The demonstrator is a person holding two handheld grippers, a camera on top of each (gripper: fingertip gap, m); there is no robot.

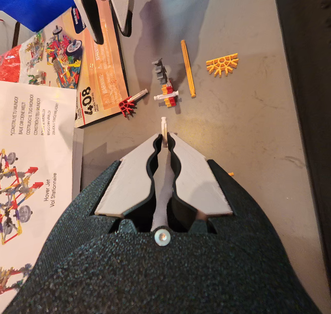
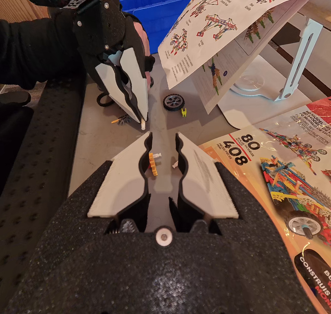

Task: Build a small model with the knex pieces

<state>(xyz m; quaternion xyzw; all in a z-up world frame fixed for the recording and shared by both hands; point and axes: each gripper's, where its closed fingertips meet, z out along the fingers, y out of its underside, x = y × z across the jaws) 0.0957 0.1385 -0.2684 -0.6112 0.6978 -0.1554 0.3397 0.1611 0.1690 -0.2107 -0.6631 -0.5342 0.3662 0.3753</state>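
My left gripper (image 1: 164, 136) is shut on a short white rod (image 1: 163, 124) that sticks out past its tips, low over the grey table. In the right wrist view the left gripper (image 2: 143, 120) points down with the rod (image 2: 143, 126) at its tip. Ahead of it lie a red connector with a white rod (image 1: 127, 105), a grey, red and yellow connector stack (image 1: 165, 88), a yellow rod (image 1: 188, 69) and a yellow fan connector (image 1: 222, 64). My right gripper (image 2: 163, 135) is open and empty above the yellow connector stack (image 2: 153, 164); it shows in the left wrist view (image 1: 112, 37) too.
A toy set box (image 2: 268, 171) lies at the right, with an instruction sheet (image 2: 223, 28) on a white stand (image 2: 295, 63) behind it. A blue bin (image 2: 152, 10) stands at the back. A small wheel (image 2: 173, 102), a green clip (image 2: 184, 112), a grey connector (image 2: 123, 120) and a black tyre (image 2: 103, 99) lie near the left gripper. My hands' fingertips stand some 10 centimeters from each other. My left tips are roughly 11 centimeters from the yellow fan connector (image 1: 222, 64).
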